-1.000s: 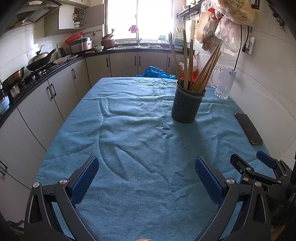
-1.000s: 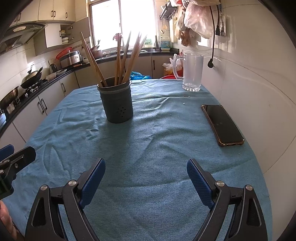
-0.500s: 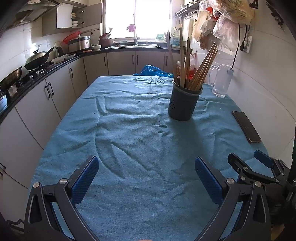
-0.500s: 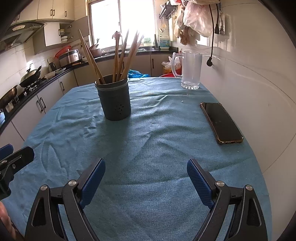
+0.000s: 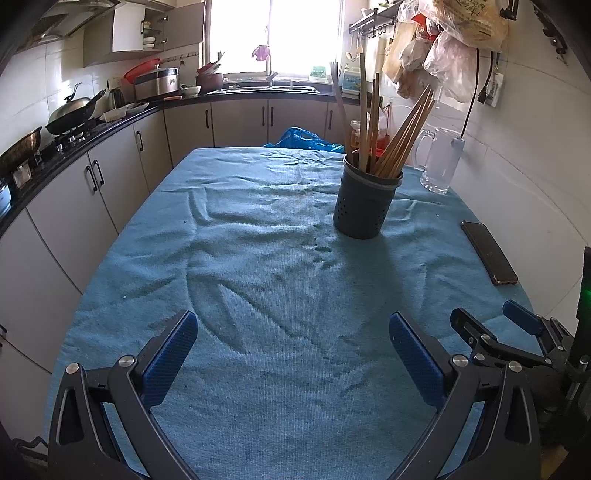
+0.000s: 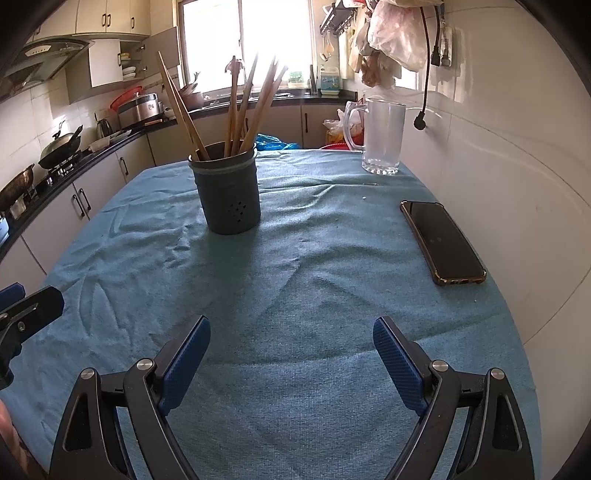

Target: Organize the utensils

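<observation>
Window [image 5: 273, 33] backlight blown out, glare; holder [image 5: 364, 205] shadow falls twd cam; fisheye edges bent, dark corners.

No text, label or number could be read: the print on the hanging bag [image 5: 469, 22] above the fingers was too blurred.

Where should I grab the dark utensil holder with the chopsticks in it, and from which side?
Probably around its round wall, low down. The utensil holder stands upright, and the chopsticks fan out above the rim, blocking a top grasp. Bring the open right hand-held gripper in level from the near side, fingers either side.
</observation>
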A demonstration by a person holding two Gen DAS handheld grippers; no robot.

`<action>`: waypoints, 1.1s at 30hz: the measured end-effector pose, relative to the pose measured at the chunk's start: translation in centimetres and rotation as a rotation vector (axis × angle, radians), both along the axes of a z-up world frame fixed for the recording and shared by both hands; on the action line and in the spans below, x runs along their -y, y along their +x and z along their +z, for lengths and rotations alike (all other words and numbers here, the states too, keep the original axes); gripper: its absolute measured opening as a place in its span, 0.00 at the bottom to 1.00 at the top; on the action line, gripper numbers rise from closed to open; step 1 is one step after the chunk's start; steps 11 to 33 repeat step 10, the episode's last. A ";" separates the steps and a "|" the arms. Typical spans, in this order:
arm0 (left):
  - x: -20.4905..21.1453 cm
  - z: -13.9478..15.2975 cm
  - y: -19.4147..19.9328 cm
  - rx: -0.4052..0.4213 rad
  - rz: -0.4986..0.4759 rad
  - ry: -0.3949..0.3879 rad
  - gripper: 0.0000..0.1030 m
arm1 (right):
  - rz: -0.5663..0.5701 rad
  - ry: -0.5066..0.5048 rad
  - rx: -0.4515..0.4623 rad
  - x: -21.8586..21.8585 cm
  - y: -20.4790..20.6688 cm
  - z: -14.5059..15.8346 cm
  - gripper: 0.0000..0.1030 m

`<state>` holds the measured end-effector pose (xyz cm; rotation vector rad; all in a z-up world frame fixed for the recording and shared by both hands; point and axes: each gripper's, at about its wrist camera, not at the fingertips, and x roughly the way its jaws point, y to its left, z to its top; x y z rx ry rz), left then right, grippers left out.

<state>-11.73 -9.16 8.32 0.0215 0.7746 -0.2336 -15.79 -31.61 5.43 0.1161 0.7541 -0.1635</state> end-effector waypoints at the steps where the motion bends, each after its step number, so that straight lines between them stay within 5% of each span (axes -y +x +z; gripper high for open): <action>1: -0.1 0.0 0.0 0.000 0.000 -0.003 1.00 | 0.003 -0.003 0.000 -0.1 0.0 0.0 0.90; 10: -0.6 -0.2 0.0 0.010 0.003 -0.015 1.00 | 0.034 -0.074 0.013 -0.7 -0.1 0.5 0.90; 33: -0.6 -0.2 0.0 0.010 0.003 -0.015 1.00 | 0.034 -0.074 0.013 -0.7 -0.1 0.5 0.90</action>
